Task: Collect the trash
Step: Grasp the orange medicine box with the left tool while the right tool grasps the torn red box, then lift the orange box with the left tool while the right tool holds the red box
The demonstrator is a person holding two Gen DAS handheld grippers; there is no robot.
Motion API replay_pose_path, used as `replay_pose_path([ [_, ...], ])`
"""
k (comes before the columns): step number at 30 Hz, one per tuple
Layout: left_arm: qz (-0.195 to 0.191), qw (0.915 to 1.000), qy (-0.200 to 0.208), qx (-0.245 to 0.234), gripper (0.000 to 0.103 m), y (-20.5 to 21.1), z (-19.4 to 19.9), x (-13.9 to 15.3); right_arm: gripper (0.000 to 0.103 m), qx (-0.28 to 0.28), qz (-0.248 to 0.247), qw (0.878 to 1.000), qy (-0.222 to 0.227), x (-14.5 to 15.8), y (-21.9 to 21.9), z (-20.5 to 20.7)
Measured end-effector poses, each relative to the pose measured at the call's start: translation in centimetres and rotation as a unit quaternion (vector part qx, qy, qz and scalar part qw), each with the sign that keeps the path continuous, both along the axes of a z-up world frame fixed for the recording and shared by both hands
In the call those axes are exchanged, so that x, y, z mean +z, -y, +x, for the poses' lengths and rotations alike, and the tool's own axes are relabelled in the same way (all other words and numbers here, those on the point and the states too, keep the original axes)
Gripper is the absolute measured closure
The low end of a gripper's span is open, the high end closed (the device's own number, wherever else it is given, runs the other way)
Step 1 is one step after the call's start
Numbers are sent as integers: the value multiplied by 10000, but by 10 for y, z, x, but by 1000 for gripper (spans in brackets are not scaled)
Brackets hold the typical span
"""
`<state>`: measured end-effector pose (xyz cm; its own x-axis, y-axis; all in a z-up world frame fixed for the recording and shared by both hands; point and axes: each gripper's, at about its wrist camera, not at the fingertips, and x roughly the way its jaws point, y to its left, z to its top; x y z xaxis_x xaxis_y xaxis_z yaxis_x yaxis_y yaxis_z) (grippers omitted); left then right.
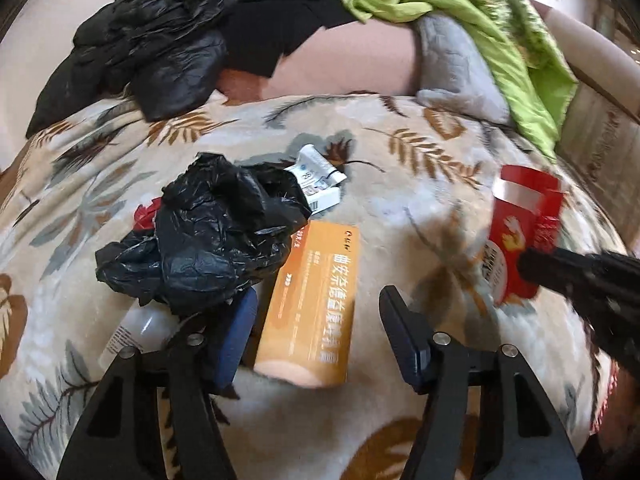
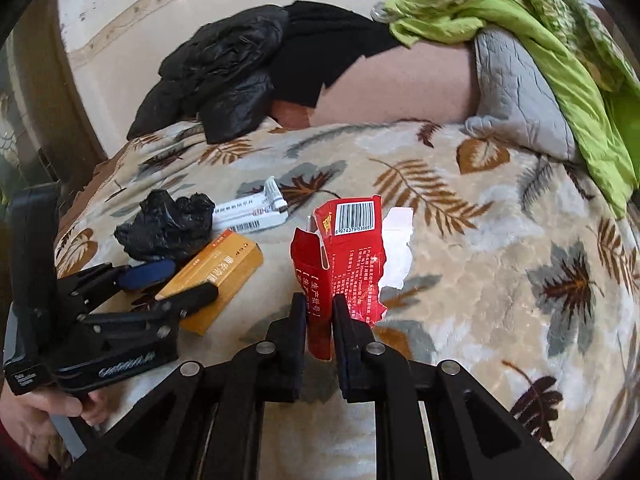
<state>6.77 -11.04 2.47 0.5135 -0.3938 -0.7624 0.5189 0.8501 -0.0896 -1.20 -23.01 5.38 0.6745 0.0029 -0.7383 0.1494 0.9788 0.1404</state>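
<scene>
Right fingers (image 2: 320,316) pinch torn red box (image 2: 344,256); left fingers (image 1: 320,320) wide, straddling orange box (image 1: 312,304).

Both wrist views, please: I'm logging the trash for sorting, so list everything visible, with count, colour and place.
torn carton: 1, red, clamped in the right tongs
orange box: 1, orange, between the left tongs' fingers
trash bag: 1, black, crumpled, left of the orange box
white boxes: 2 or so, white, behind the trash bag
blanket: 1, cream with leaf print, under everything
jacket: 1, black, far edge
green cloth: 1, green, far right
grey pillow: 1, under the green cloth
left tongs: open
right tongs: shut
</scene>
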Motion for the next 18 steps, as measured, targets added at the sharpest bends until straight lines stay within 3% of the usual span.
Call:
replay_pose_path([
  [4, 218, 9997, 51, 103, 41, 12, 3, -12, 90, -19, -32, 10000, -1, -1, 0, 0],
  [5, 265, 9996, 83, 104, 49, 14, 2, -13, 90, -40, -24, 10000, -6, -2, 0, 0],
  [6, 265, 9996, 96, 95, 50, 13, 1, -14, 90, -58, 3, 10000, -24, -3, 1, 1],
  [11, 58, 9995, 26, 307, 53, -3, -9, -8, 90, -95, 164, 9998, -36, -4, 5, -5],
  [18, -188, 9988, -13, 444, 53, -31, -61, 13, 90, 192, 431, 9989, 35, -4, -12, -49],
])
